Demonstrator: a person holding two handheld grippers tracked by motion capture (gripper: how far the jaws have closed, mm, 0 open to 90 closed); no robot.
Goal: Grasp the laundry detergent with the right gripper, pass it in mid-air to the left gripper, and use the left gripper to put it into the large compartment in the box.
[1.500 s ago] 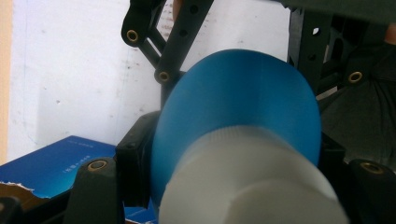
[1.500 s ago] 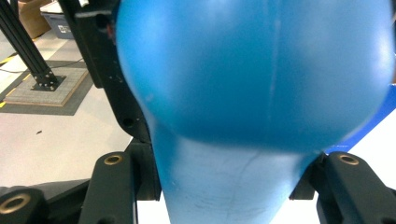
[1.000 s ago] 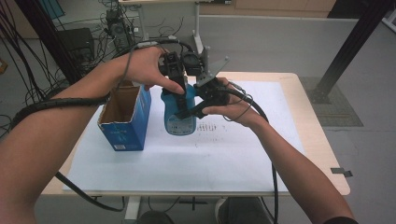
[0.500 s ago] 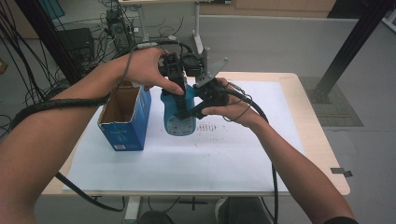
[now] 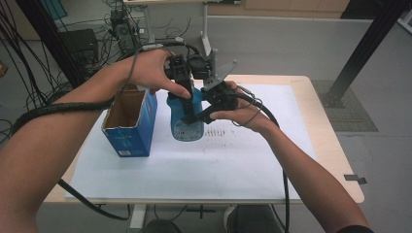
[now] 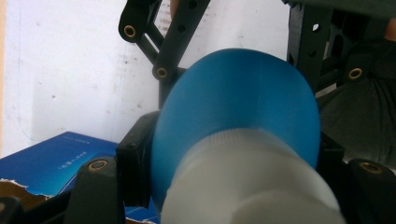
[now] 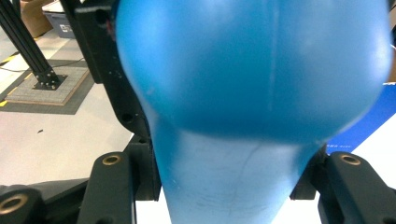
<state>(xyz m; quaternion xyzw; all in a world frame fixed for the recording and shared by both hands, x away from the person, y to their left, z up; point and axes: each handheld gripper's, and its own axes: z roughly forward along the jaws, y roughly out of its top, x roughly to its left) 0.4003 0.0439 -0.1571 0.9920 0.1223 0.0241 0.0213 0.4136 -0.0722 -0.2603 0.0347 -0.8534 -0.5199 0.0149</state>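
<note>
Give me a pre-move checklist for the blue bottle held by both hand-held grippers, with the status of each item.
1. Left hand-held gripper clamped at the white cap end of the blue bottle: ok, jaws shut on either side of it.
2. Right hand-held gripper clamped on the bottle body: ok, its jaws press both sides of the narrow part.
3. Bottle upright over the white sheet: ok.
4. Bottle base resting on the sheet or lifted: cannot tell.
5. Open blue box apart from the bottle: ok, it stands beside it with a gap.
6. Cap tight or loosened: cannot tell.
</note>
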